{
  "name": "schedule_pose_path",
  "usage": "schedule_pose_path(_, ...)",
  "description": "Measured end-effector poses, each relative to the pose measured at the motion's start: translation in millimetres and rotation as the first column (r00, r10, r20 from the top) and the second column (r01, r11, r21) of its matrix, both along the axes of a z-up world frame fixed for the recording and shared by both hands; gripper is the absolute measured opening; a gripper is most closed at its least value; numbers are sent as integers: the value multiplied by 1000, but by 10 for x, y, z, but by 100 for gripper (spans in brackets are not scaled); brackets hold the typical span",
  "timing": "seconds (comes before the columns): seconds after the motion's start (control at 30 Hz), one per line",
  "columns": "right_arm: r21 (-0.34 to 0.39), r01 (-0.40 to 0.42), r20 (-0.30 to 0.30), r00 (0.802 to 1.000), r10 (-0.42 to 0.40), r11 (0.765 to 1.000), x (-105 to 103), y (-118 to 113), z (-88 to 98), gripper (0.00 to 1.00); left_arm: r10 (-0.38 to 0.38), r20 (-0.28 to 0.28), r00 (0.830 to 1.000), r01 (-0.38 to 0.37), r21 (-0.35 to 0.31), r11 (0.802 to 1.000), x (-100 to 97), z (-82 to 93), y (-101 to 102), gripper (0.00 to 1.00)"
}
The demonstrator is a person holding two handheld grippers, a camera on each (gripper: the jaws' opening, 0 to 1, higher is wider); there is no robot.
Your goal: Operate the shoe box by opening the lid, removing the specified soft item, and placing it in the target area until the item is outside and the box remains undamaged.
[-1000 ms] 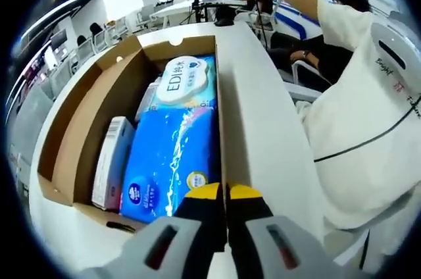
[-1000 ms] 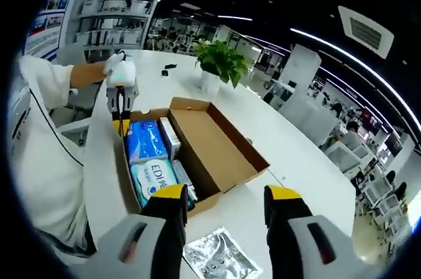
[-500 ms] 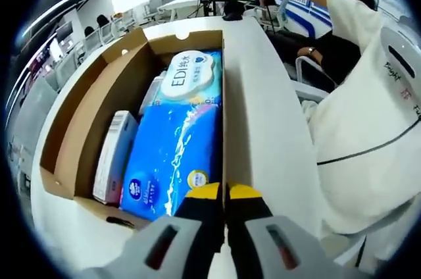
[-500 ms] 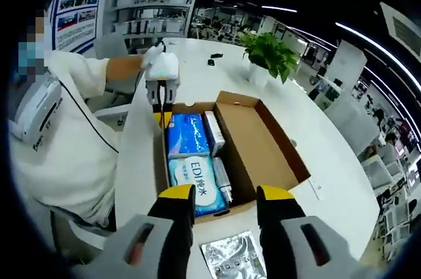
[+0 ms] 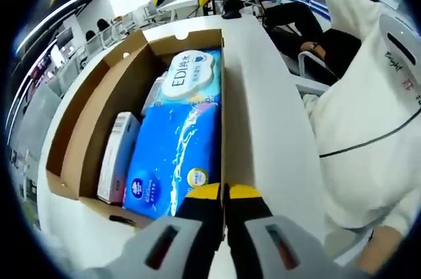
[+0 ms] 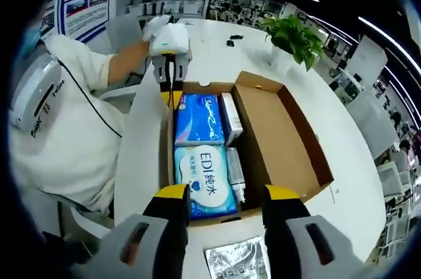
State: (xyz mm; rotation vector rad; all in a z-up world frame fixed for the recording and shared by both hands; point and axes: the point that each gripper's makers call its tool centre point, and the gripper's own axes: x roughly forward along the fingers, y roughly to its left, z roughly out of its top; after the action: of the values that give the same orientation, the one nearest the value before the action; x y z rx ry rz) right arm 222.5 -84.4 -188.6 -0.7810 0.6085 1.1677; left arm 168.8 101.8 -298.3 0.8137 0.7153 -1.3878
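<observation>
While left gripper (image 5: 223, 193) pinches lid (image 5: 263, 114), right gripper (image 6: 227, 197) spread; its view adds foil pack (image 6: 238, 264).

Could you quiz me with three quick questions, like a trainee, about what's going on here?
1. True or false: the shoe box is closed.
2. Which item lies nearest the right gripper? A) the blue tissue pack B) the EDI wipes pack C) the potted plant
3. Fill in: the left gripper holds the box's white ____ at its edge.

Key: 1. False, the lid is swung open and the contents show. 2. B. 3. lid; the left gripper's fingers are closed on it, while the right gripper's fingers are spread apart and hold nothing.
</observation>
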Motion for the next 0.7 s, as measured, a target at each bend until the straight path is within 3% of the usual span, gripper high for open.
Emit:
schedule_pose_path(0.13, -1, -22, -35, 999, 22, 1000, -9, 167, -53, 49, 43, -5, 999, -43, 1, 999, 10, -2, -12, 1)
schedule_pose_path(0.3, -94, -56, -67, 996, 50, 994, -26, 192, -252, 49, 39, 7, 999, -39, -16, 999, 6, 4, -6, 1)
schedule_pose_path(0.4, -96, -56, -70, 996, 50, 994, -24, 193, -258, 50, 40, 6, 999, -40, -19, 999, 8, 5, -7, 1)
schedule_pose_path(0.43, -126, -68, -145, 988, 49, 990, -121, 235, -378, 53, 37, 18, 999, -37, -15, 999, 1, 2, -15, 1)
schedule_pose_path(0.53, -214, -84, -127, 990, 58, 973, -90, 193, -474, 53, 43, 17, 999, -43, -21, 999, 3, 3, -16, 1)
schedule_pose_path(0.7, -220, -83, -137, 989, 53, 972, -77, 266, -523, 59, 51, 19, 999, -51, -22, 998, 11, 4, -17, 1)
